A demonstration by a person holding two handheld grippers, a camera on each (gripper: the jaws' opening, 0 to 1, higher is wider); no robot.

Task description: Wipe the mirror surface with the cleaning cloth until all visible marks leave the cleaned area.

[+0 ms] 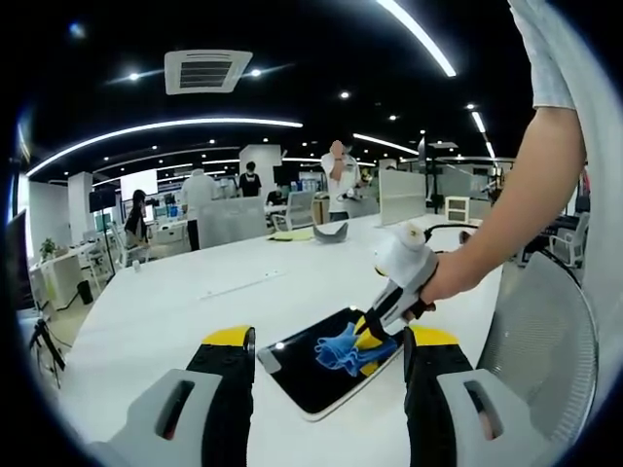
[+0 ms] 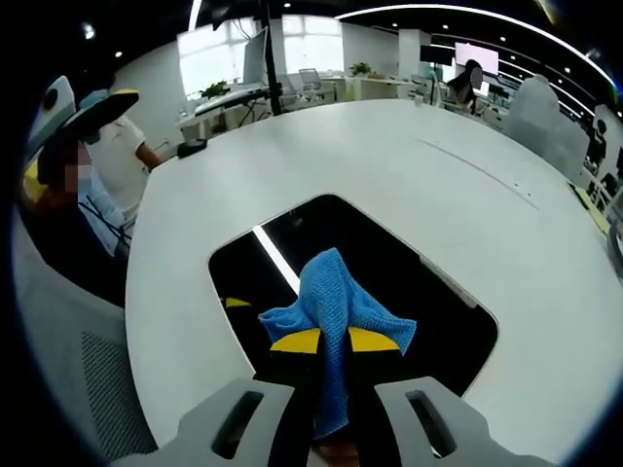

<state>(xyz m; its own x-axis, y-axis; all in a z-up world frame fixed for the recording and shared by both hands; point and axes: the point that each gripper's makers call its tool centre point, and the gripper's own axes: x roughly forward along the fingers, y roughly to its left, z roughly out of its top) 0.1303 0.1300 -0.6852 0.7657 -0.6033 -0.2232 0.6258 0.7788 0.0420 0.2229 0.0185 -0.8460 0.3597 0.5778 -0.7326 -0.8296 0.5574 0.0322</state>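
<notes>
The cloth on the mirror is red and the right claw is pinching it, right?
Not quite. The cloth is blue, not red. The right gripper view shows it plainly: the right claw is shut on the blue cloth, which rests on the mirror lying flat on the white table. The left gripper view shows the same blue cloth on the mirror.

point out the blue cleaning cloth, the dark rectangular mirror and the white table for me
blue microfibre cleaning cloth (image 2: 336, 292): right gripper view, on its bunched upper fold.
dark rectangular mirror (image 2: 389, 263): right gripper view, on bare glass right of the cloth.
white table (image 1: 185, 311): left gripper view, on bare tabletop left of the mirror.
</notes>
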